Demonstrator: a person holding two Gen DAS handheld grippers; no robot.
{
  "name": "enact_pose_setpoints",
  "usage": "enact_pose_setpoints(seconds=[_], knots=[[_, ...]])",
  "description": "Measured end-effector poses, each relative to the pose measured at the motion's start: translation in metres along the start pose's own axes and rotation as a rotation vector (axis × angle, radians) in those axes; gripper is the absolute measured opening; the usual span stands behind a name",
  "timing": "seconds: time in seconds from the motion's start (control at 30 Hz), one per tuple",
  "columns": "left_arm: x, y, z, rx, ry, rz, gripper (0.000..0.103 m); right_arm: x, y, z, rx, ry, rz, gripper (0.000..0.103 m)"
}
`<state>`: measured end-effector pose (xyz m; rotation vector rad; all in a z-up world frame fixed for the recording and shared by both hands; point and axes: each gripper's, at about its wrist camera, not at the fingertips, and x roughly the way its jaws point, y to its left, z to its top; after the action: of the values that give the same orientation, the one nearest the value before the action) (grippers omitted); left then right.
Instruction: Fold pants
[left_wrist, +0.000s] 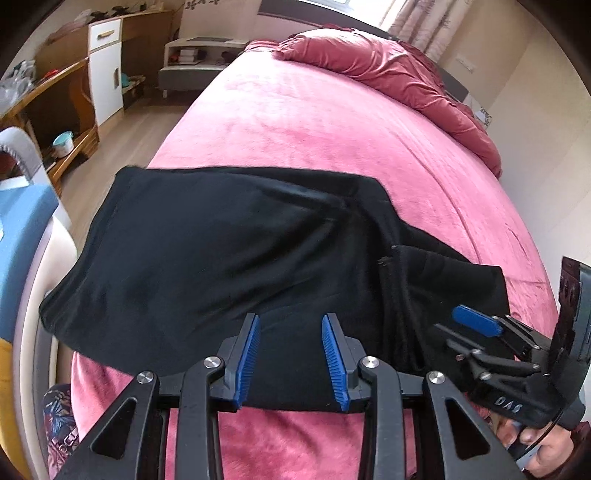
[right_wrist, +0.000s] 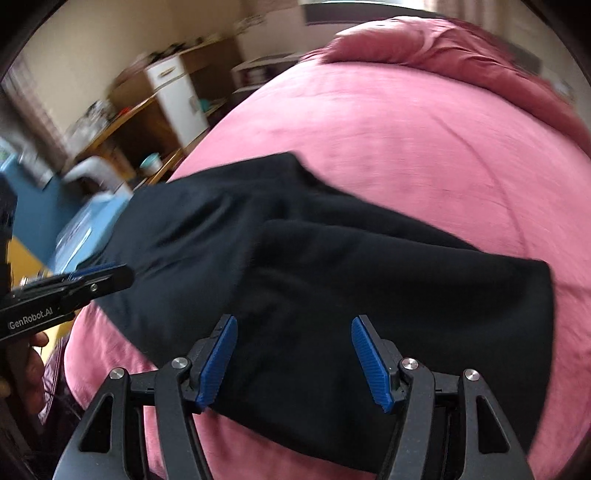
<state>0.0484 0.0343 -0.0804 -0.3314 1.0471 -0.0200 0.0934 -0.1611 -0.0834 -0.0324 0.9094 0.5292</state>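
Black pants (left_wrist: 221, 258) lie folded across the near end of a pink bed (left_wrist: 314, 122), one end hanging over the bed's left edge. My left gripper (left_wrist: 291, 321) hovers over the near hem, open, its blue pads apart with nothing pinched between them. At the lower right of the left wrist view, my right gripper (left_wrist: 458, 328) reaches in above the other end of the pants. The right wrist view is blurred. In it the pants (right_wrist: 369, 288) spread beneath my open right gripper (right_wrist: 293, 321), and the left gripper (right_wrist: 107, 275) enters from the left.
A crumpled red duvet (left_wrist: 388, 70) lies at the head of the bed. Left of the bed stand a wooden desk with a white cabinet (left_wrist: 105, 70), a low nightstand (left_wrist: 199, 55) and a blue-covered seat (left_wrist: 22, 229). A hand (left_wrist: 546, 446) holds the right gripper.
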Motion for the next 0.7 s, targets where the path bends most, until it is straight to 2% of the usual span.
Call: enact_pose_setpoints(seconds=[0.07, 0.1, 0.17, 0.3, 0.43, 0.5, 0.53, 0.6, 0.7], knots=[[0.005, 0.006, -0.001, -0.024, 0.01, 0.001, 0.035, 0.012, 0.009, 0.002, -0.033, 0.028, 0.015, 0.046], [0.004, 0.013, -0.003, -0.042, 0.015, -0.002, 0.035, 0.019, 0.012, 0.003, -0.042, 0.044, 0.017, 0.045], [0.002, 0.026, -0.005, -0.089, 0.028, -0.015, 0.035, 0.03, 0.017, 0.005, -0.047, 0.06, 0.012, 0.044], [-0.006, 0.076, -0.009, -0.283, 0.075, -0.092, 0.035, 0.042, 0.017, 0.008, -0.04, 0.072, 0.006, 0.045], [-0.023, 0.141, -0.02, -0.535, 0.043, -0.168, 0.036, 0.042, 0.013, 0.004, -0.035, 0.054, 0.017, 0.047], [-0.031, 0.172, -0.029, -0.665, 0.012, -0.181, 0.044, 0.042, 0.01, 0.001, -0.024, 0.044, 0.024, 0.047], [-0.034, 0.187, -0.035, -0.729, -0.006, -0.175, 0.044, 0.042, 0.01, 0.001, -0.02, 0.042, 0.026, 0.048], [-0.035, 0.206, -0.042, -0.804, -0.017, -0.172, 0.044, 0.041, 0.008, -0.001, -0.015, 0.037, 0.031, 0.05], [-0.024, 0.218, -0.046, -0.865, 0.009, -0.195, 0.044, 0.04, 0.01, -0.003, -0.029, 0.033, 0.031, 0.055]])
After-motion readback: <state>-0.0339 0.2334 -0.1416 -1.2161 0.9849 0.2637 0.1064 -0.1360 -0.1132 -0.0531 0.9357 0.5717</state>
